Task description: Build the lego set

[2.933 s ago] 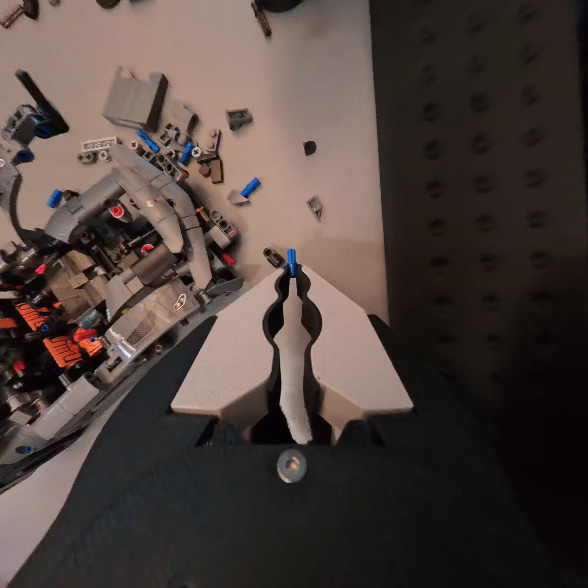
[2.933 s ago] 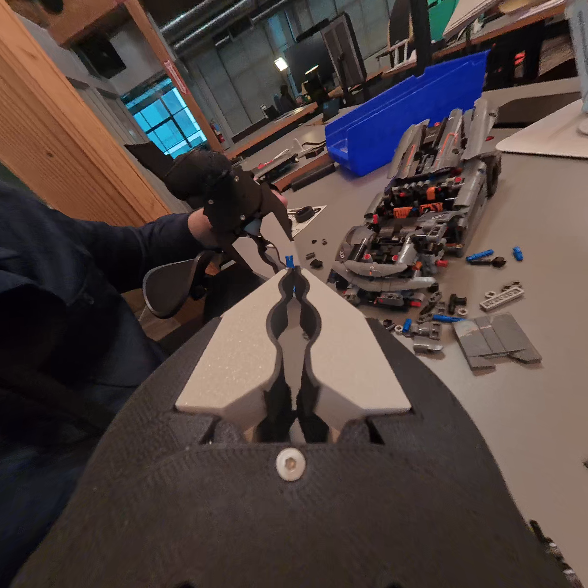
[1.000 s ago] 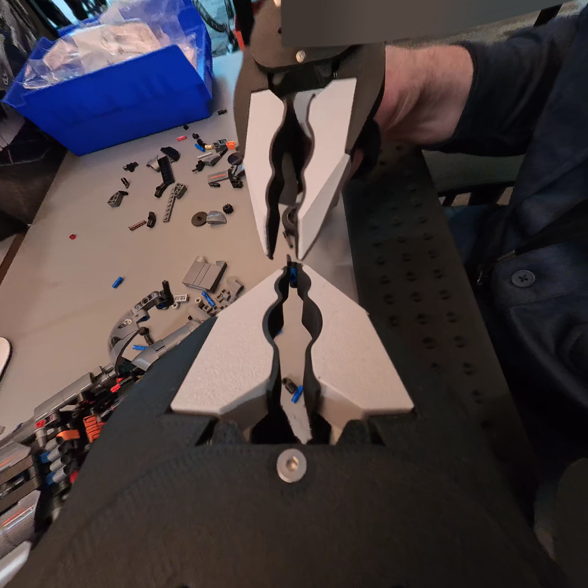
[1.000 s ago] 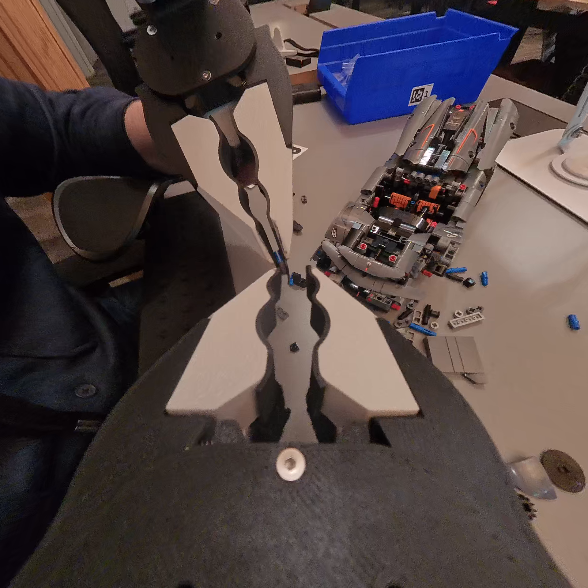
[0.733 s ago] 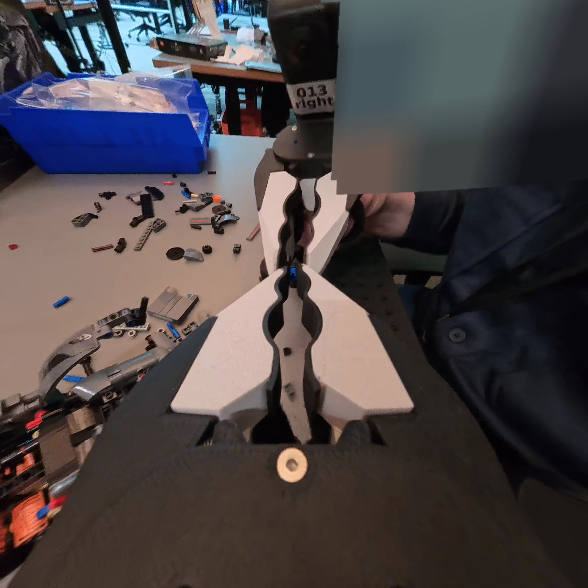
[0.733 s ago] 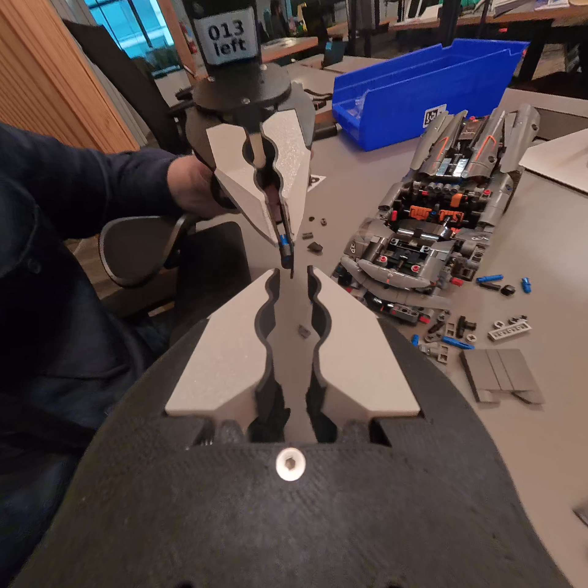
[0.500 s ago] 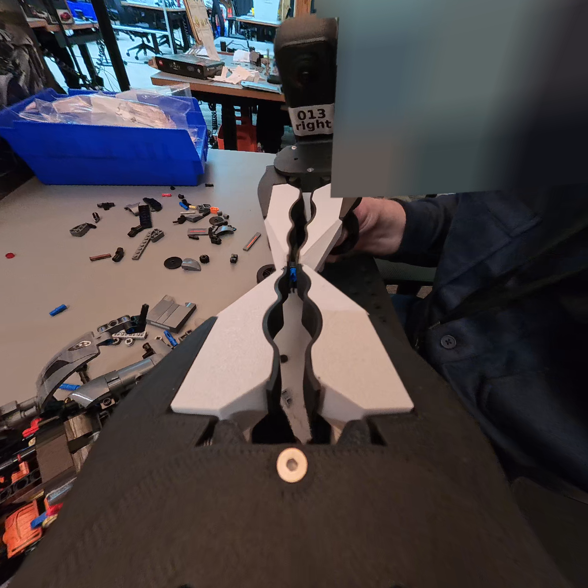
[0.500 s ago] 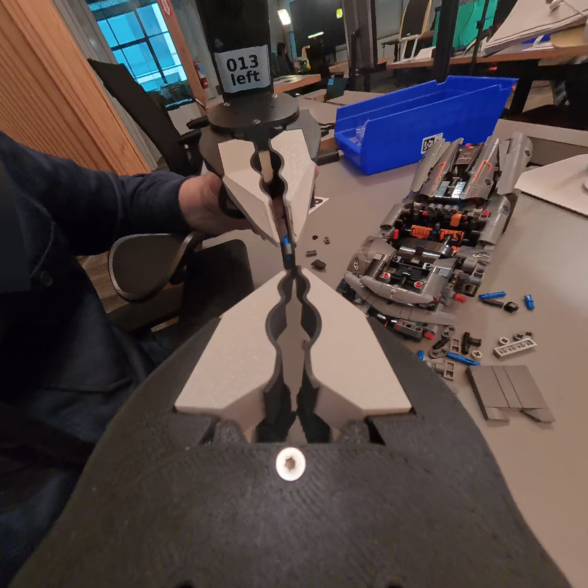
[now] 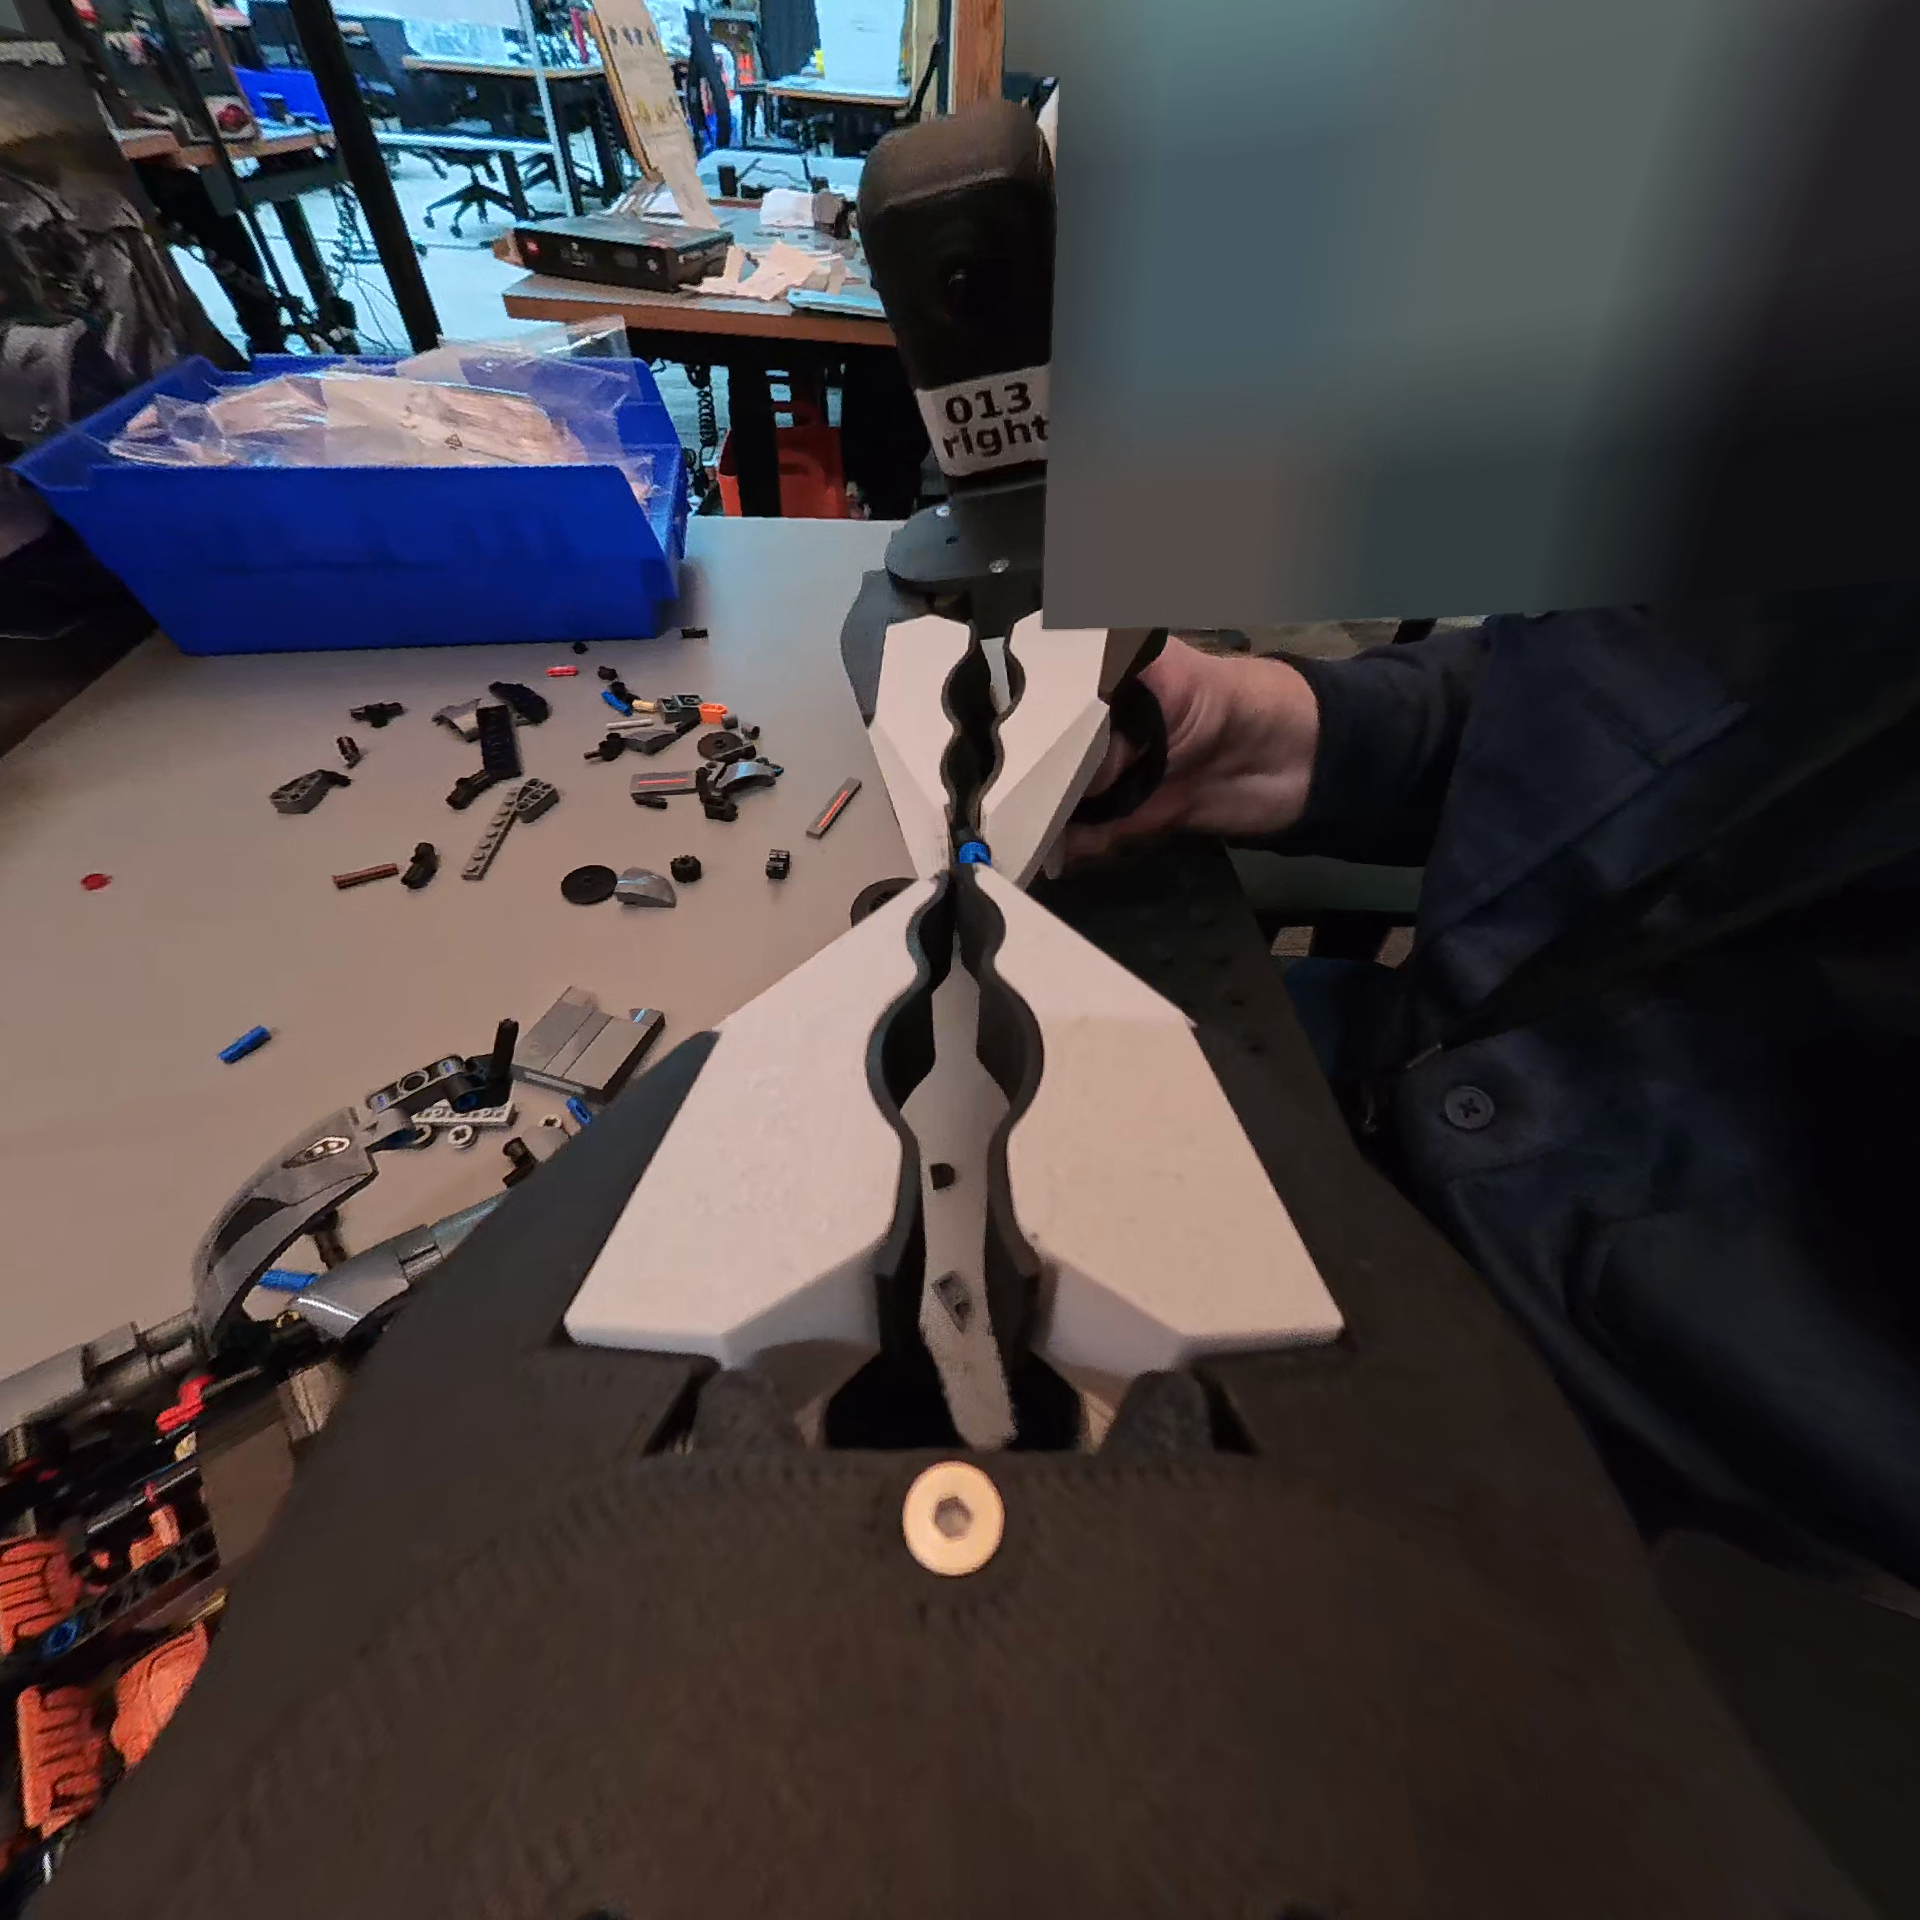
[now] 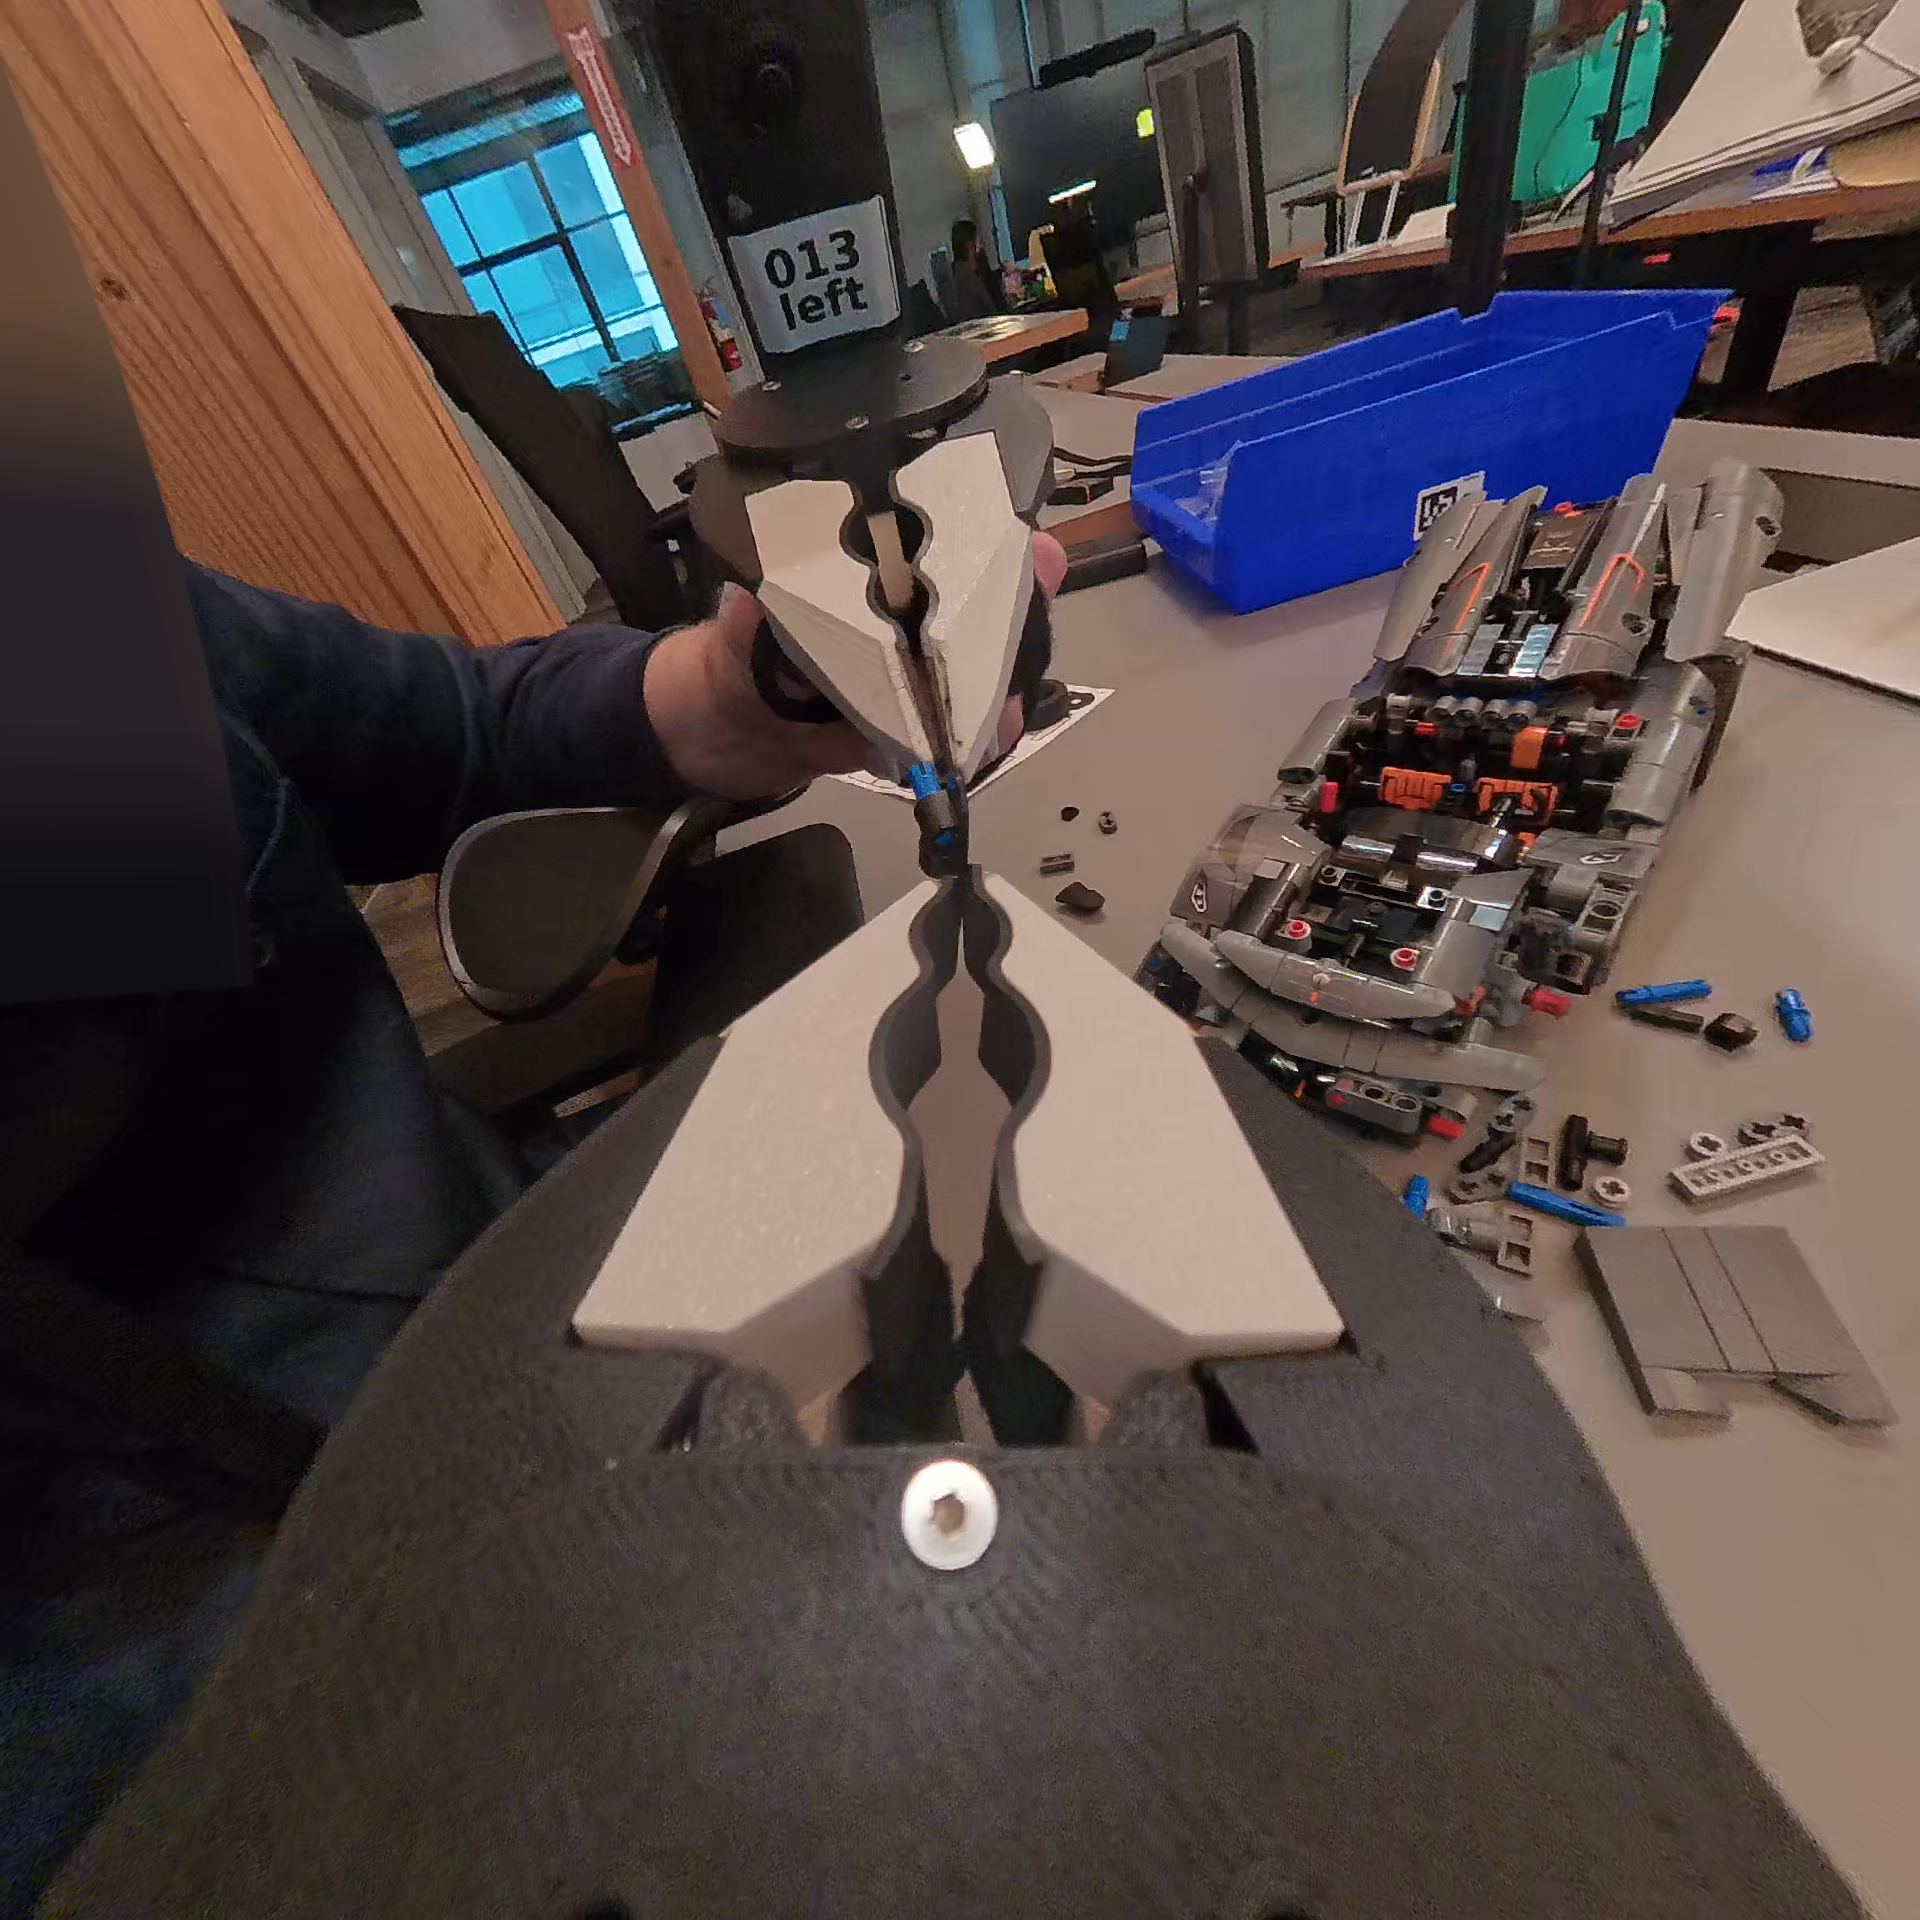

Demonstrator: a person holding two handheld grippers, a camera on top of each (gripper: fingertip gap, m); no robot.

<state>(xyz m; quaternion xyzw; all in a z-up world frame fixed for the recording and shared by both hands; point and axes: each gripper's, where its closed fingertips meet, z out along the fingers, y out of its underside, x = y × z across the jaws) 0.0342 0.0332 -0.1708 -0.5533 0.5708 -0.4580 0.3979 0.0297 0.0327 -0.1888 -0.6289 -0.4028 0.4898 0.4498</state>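
Observation:
My left gripper (image 9: 958,881) is shut on a small blue pin (image 9: 971,854), held in the air over the table's near edge. My right gripper (image 10: 956,888) faces it tip to tip and is shut on a small dark connector (image 10: 941,840) that sits on the pin (image 10: 920,777). The left gripper (image 10: 932,771) shows in the right wrist view, the right gripper (image 9: 961,828) in the left wrist view. The grey Lego car (image 10: 1455,883) lies on the table to the right; its front shows low left in the left wrist view (image 9: 281,1205).
A blue bin (image 9: 364,551) stands at the back of the grey table (image 9: 156,987). Loose parts (image 9: 623,748) are scattered across it, others (image 10: 1558,1174) and a grey flat panel (image 10: 1714,1320) beside the car. A person's hand (image 9: 1216,748) and a chair (image 10: 561,904) are close by. Only a small space, under 4 cm, lies between the two pairs of fingers. Both grippers' tips are roughly 20 centimeters from the grey flat panel (image 10: 1714,1320).
My right gripper has shut on the dark connector at the left gripper's tip. Both grippers tilted up to face each other level, and the pin now shows between the two tips.

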